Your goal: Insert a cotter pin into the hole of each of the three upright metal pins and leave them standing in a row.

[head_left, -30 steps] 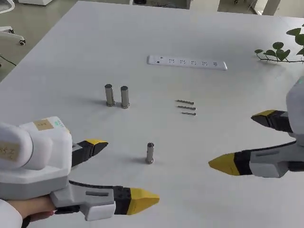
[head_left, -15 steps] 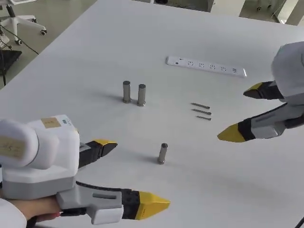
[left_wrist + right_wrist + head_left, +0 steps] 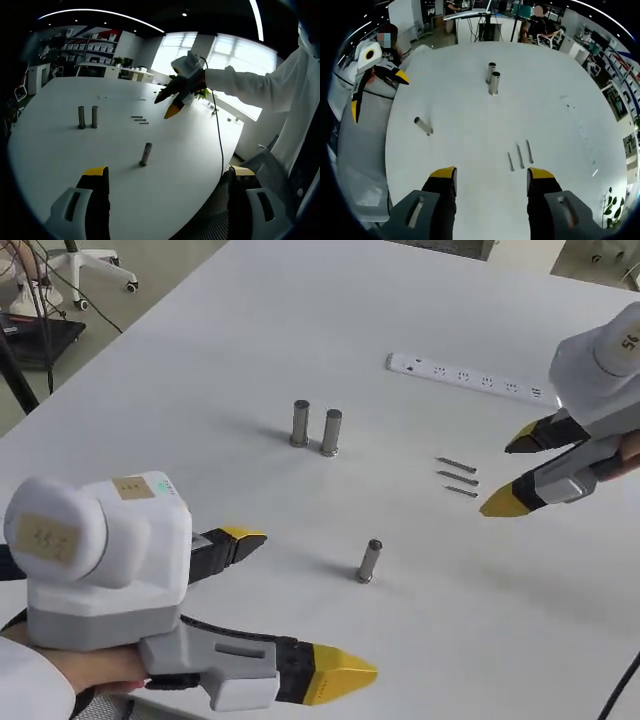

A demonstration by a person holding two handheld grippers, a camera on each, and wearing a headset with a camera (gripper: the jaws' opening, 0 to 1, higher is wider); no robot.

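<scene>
head view: the left gripper (image 3: 310,605) sat low and near, jaws spread wide and holding nothing. a lone metal pin (image 3: 370,561) stood upright just beyond its tips. two more metal pins (image 3: 331,432) stood side by side farther ahead of it. the right gripper (image 3: 500,480) hovered with jaws partly apart and empty, its tips just beside three cotter pins (image 3: 458,478) lying flat on the table (image 3: 200,360).

left gripper view: the wide-open, empty jaws framed the lone metal pin (image 3: 145,154), its long axis vertical. the right gripper (image 3: 162,109) hung beyond it.

right gripper view: the cotter pins (image 3: 520,156) lay just ahead between the open jaws, parallel, with their long axes running roughly away from the gripper.

likely risk: the cotter pins were thin and close together, so the blunt tips could pinch two at once, or skid and scatter them. the lone metal pin, unheld, could topple when pushed.
</scene>
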